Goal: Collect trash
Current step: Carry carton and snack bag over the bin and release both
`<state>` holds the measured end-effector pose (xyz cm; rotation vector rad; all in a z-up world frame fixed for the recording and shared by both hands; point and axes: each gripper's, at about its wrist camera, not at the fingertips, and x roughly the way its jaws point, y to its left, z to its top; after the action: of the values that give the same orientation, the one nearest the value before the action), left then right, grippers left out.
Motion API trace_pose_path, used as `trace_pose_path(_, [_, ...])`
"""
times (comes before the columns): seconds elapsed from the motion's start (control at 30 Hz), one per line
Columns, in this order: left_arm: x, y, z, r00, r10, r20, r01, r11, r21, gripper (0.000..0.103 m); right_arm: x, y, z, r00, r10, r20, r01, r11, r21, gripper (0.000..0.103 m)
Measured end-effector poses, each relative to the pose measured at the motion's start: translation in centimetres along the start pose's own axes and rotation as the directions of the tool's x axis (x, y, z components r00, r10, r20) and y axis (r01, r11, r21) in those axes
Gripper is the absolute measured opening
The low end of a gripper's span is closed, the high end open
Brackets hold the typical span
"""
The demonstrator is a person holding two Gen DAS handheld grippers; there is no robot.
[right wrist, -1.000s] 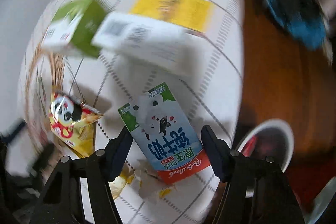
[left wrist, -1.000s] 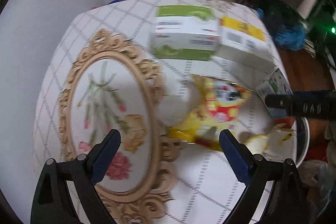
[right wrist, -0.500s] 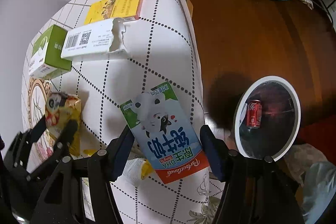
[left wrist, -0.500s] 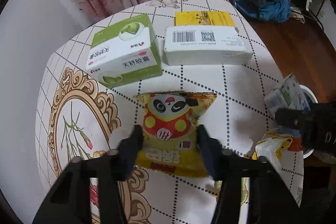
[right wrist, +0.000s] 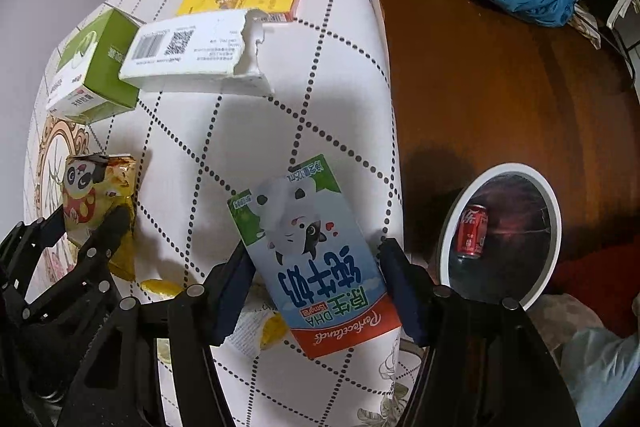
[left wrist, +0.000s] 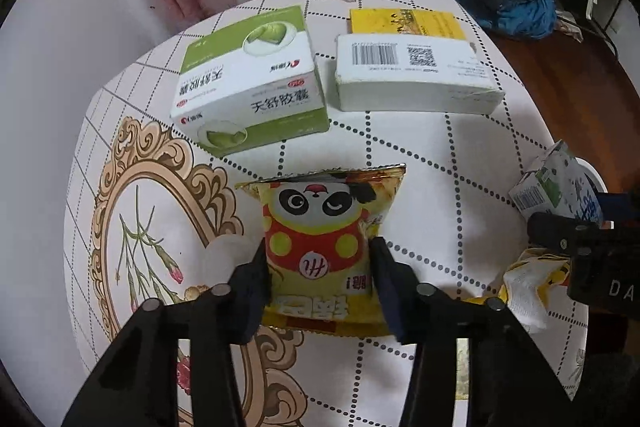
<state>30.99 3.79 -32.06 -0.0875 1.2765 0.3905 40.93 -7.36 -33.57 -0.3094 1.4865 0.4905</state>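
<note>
Milk carton (right wrist: 316, 263) is clamped in the right gripper (right wrist: 316, 291) at the table edge (right wrist: 390, 131), beside the bin (right wrist: 500, 239). Left gripper (left wrist: 320, 291) is closed on the panda snack bag (left wrist: 320, 247) mid-table.

crumpled wrapper (left wrist: 528, 291) partly hidden, contents perhaps unreadable

Sharp, evenly lit frames (fisheye-bent, dark corners), soft shadows.

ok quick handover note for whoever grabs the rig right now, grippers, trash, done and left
Left gripper: shut on the panda snack bag, over the table.
Right gripper: shut on the milk carton, near the table edge by the white bin.
Done: a red cola can lies in the bin.
Left: bin both held items, then the crumpled yellow wrapper. The green box and white box sit untouched.
</note>
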Motion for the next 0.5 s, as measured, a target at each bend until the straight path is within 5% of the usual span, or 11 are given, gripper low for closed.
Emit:
trace_pose_path(0.27, [-3.4, 0.9, -0.3, 0.997, 0.021, 0.077, -0.018, 0.999, -0.037, 0.035, -2.8, -0.1, -1.4, 0.995, 0.032, 0.097, -0.034, 0.999, 0.024, 0.063])
trace_pose_path(0.5, [-9.4, 0.7, 0.1, 0.98, 0.04, 0.193, -0.024, 0.996, -0.082, 0.035, -7.7, -1.4, -3.2, 0.97, 0.073, 0.234, -0.088, 0.995, 0.055, 0.062])
